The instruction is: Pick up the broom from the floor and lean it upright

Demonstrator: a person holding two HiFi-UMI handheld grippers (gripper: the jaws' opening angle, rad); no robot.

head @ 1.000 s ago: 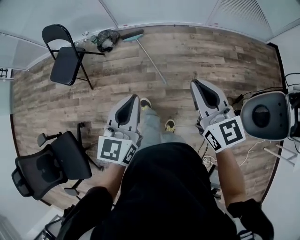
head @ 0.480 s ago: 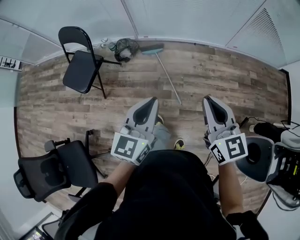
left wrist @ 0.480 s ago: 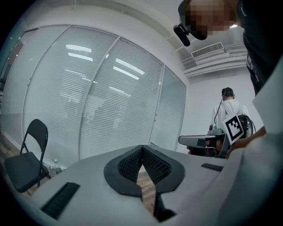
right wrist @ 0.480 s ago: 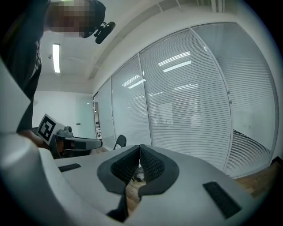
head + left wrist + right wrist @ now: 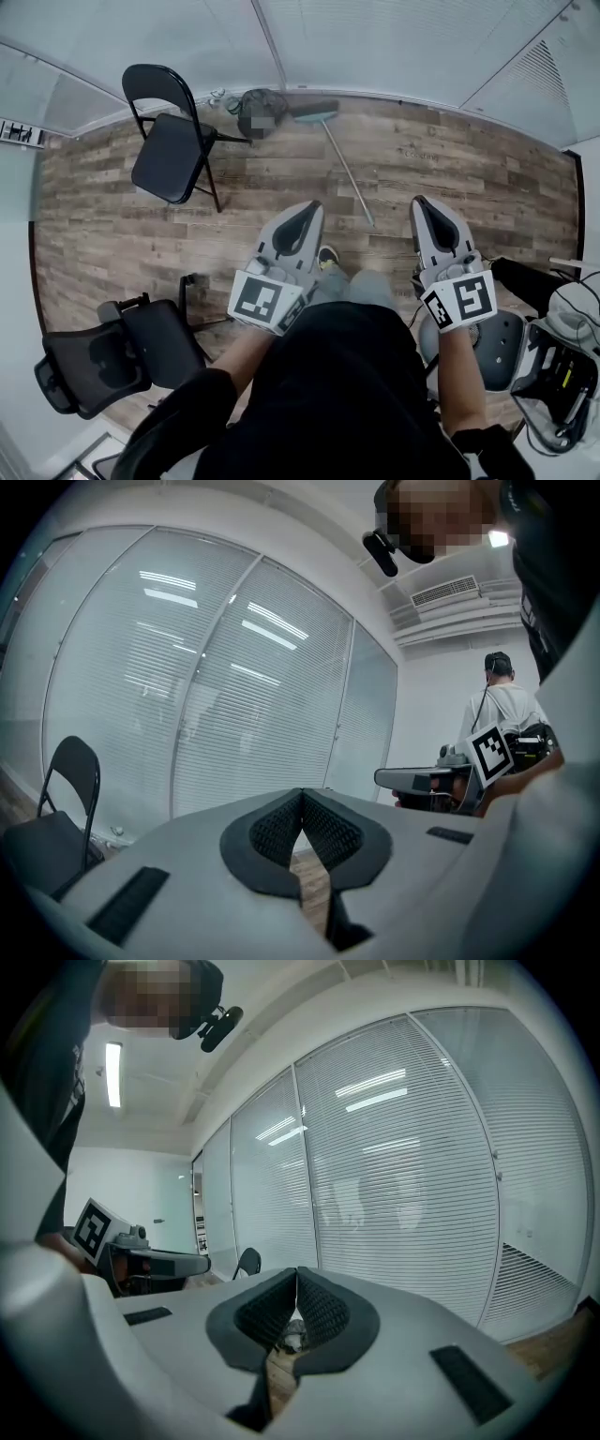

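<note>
teal-headed, grey-handled broom (image 5: pixel 345 167) flat on plank floor (image 5: pixel 469 159), apart from left gripper (image 5: pixel 312 206), right gripper (image 5: pixel 420 202); both jaws closed, empty. risk: thin handle rolls, slips from pinch.

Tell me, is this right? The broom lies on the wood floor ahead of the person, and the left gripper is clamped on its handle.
No. The broom does lie on the floor, but the left gripper holds nothing: the left gripper view shows its jaws shut together, empty.

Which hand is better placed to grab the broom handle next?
Right, narrowly: the broom handle's end lies slightly nearer the right tongs than the left tongs; both are shut and empty.
</note>
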